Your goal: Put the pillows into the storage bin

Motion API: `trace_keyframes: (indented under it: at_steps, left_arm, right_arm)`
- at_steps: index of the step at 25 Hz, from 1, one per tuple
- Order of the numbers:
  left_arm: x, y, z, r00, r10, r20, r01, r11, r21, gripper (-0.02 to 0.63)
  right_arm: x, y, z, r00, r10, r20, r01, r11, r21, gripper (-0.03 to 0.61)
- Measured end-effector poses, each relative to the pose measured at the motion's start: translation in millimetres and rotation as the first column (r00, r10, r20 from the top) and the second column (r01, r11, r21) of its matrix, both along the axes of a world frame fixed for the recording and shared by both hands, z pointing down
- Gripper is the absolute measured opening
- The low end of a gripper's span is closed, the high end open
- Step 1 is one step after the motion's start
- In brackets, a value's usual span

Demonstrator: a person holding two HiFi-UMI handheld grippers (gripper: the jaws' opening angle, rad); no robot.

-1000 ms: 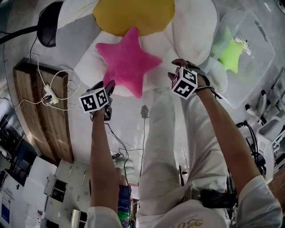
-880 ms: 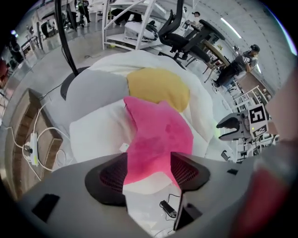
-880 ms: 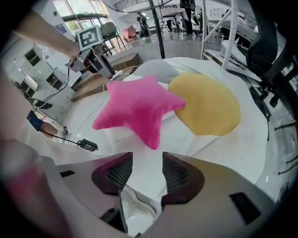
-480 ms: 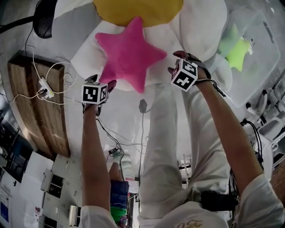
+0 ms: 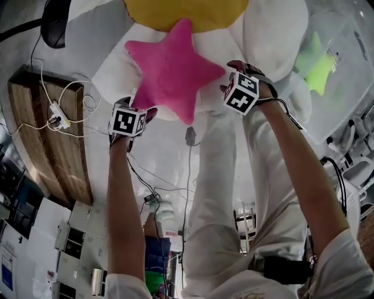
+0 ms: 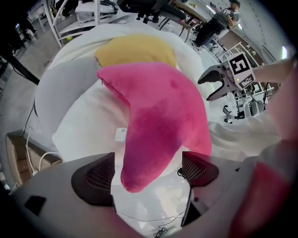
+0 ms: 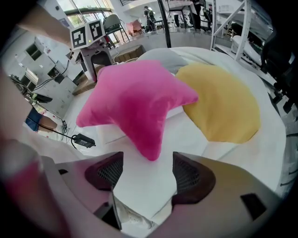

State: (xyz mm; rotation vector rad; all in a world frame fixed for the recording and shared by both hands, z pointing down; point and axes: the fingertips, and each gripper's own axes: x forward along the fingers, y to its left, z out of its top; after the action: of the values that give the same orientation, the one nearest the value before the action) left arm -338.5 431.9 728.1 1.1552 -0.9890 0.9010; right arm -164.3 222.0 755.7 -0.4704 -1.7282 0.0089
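A pink star pillow [image 5: 172, 67] lies on a big white flower pillow [image 5: 263, 35] with a yellow centre [image 5: 187, 10]. My left gripper [image 5: 145, 111] is at the star's lower left point. In the left gripper view that point [image 6: 139, 167] hangs between the open pads [image 6: 95, 175] without being pressed. My right gripper [image 5: 228, 77] is at the star's right point, open, and that tip [image 7: 151, 146] lies just ahead of its pads [image 7: 188, 175]. Both sets of jaws have just been opening. A clear storage bin [image 5: 345, 99] at the right holds a green star pillow [image 5: 318, 64].
A wooden board [image 5: 47, 146] with a power strip [image 5: 57, 120] and white cables lies at the left. A black round object [image 5: 55, 23] sits at the top left. A black adapter [image 5: 190, 137] and its cable lie beside the person's white trouser legs [image 5: 216, 222].
Both grippers have drawn in closer to the pink star's points. The left one has rolled, so its marker cube shows a different face. The star sits a little higher in view.
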Motion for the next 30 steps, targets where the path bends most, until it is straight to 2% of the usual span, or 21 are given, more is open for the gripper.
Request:
trace_keyframes:
  at_steps: [10,13,18,22,24,26,30]
  left_arm:
    - [2.6,-3.1,19.0,0.999,-0.043,-0.020,0.043,0.999,-0.012,0.414]
    - [3.0,-2.9,19.6,0.998,-0.049,-0.025,0.049,0.999,-0.007,0.422]
    - [7.6,-3.1,24.6,0.999,-0.016,-0.048,0.016,1.000,-0.006,0.436]
    - [7.3,-3.7,26.5,0.998,0.039,-0.058,-0.039,0.999,0.000,0.454]
    - [7.2,-4.2,28.1,0.997,0.046,-0.069,-0.046,0.999,0.009,0.454]
    - [7.1,-4.6,30.2,0.997,0.042,-0.072,-0.041,0.999,0.011,0.466]
    - [12.7,-2.4,32.5,0.999,0.015,-0.052,-0.016,1.000,-0.023,0.448]
  right_arm:
    - [-16.3,17.9,33.1,0.997,-0.074,0.018,0.075,0.997,-0.005,0.357]
    - [-23.7,19.9,39.6,0.998,-0.068,0.019,0.068,0.998,-0.016,0.359]
    - [-35.0,23.3,45.7,0.993,-0.116,0.021,0.116,0.993,-0.006,0.362]
    - [-35.8,29.9,49.4,0.983,-0.183,0.019,0.184,0.982,-0.042,0.362]
    - [-36.1,35.8,51.0,0.983,-0.180,0.018,0.181,0.979,-0.094,0.378]
    - [-37.0,43.2,52.0,0.989,-0.150,0.007,0.150,0.978,-0.147,0.438]
    - [-42.9,42.3,56.0,0.995,-0.097,0.018,0.099,0.989,-0.111,0.440]
